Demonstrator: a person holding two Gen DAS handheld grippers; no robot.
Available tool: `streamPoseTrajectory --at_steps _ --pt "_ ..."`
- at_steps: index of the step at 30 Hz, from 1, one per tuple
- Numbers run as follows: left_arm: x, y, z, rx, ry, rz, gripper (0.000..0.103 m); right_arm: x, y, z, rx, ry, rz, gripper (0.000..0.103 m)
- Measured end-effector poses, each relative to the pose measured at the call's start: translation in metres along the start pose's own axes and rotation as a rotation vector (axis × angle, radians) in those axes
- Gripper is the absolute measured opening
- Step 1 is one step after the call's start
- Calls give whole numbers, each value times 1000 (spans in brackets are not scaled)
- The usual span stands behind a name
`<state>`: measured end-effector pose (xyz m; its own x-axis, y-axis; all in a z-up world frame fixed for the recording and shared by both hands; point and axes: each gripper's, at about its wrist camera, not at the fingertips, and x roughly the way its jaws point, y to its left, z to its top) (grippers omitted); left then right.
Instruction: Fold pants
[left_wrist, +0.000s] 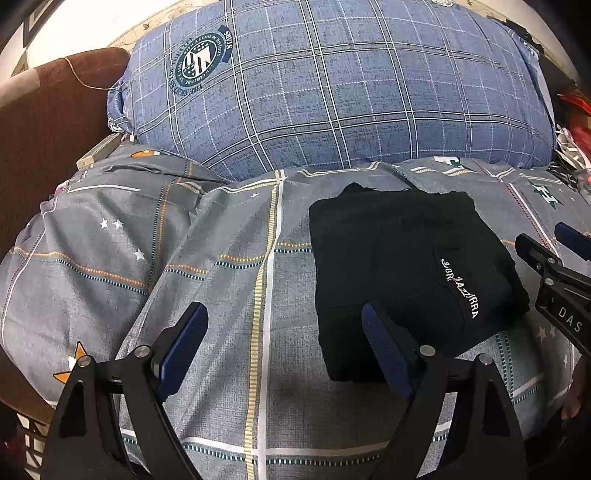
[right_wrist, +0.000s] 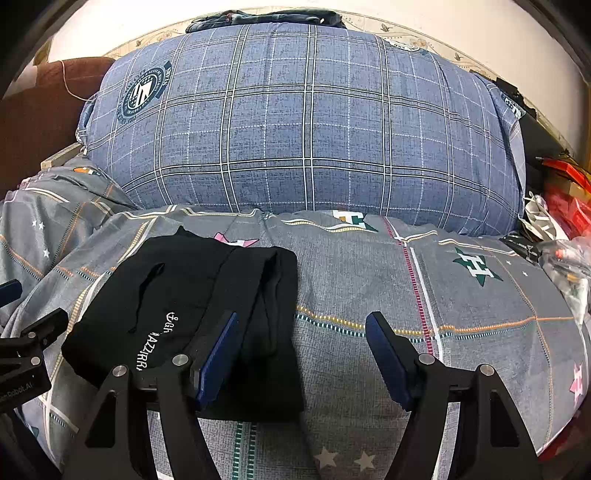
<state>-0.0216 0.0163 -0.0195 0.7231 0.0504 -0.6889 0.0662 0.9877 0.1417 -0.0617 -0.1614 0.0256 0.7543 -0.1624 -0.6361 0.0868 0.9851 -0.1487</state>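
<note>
On the grey patterned bed cover (left_wrist: 229, 266), near the blue plaid pillow (left_wrist: 332, 85), the black pants (left_wrist: 399, 266) lie as a compact folded stack. Left claw (left_wrist: 284, 347) and right claw (right_wrist: 303, 354) both stand apart, gripping nothing. A low finger could snag an edge and spring the soft, uneven stack open.

Bedroom: bedsheet (right_wrist: 369, 266), plaid pillow (right_wrist: 303, 125).
</note>
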Motion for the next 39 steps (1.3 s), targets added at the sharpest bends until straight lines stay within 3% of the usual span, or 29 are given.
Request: streamPoseTrajectory --at_steps 39 --pt "1 8 -3 -36 -1 -14 86 0 5 -3 -21 0 3 72"
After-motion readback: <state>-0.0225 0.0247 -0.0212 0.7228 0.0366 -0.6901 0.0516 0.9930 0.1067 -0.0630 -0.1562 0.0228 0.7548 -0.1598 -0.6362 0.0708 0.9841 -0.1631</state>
